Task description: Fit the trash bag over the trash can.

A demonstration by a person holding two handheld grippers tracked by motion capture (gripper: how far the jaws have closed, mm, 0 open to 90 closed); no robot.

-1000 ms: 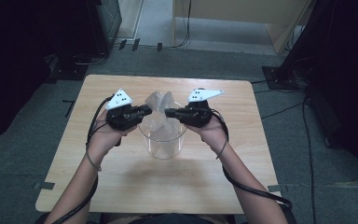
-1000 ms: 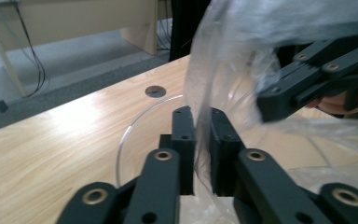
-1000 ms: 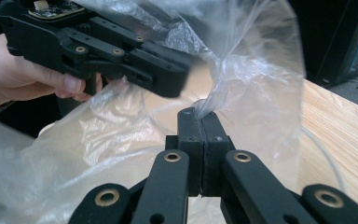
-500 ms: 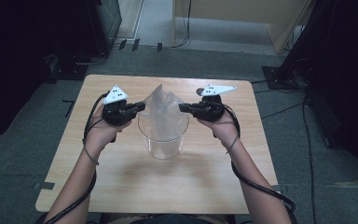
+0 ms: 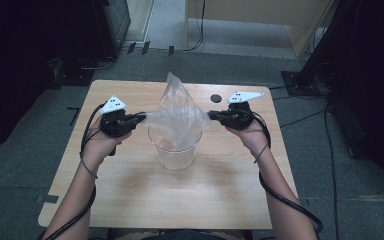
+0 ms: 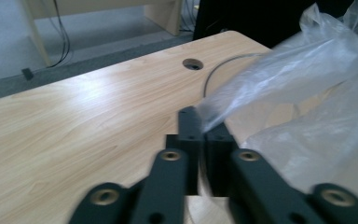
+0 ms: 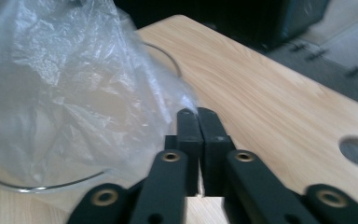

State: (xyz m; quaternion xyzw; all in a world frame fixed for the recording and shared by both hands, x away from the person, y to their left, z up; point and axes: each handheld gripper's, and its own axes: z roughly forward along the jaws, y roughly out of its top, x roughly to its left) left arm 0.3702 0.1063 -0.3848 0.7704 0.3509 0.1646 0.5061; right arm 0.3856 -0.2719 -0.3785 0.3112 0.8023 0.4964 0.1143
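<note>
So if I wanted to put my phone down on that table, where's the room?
The near half of the table, between the forearms, is bare. The middle is crowded: clear container, plastic bag, left gripper and right gripper.

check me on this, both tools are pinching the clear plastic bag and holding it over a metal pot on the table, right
Not a metal pot: the high view shows a clear glass container. The rest holds: the left tool and right tool each pinch the plastic bag above it on the table.

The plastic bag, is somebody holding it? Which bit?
Yes. Both grippers hold the clear plastic bag over the glass container: the left gripper pinches its left edge, the right gripper its right edge.
</note>
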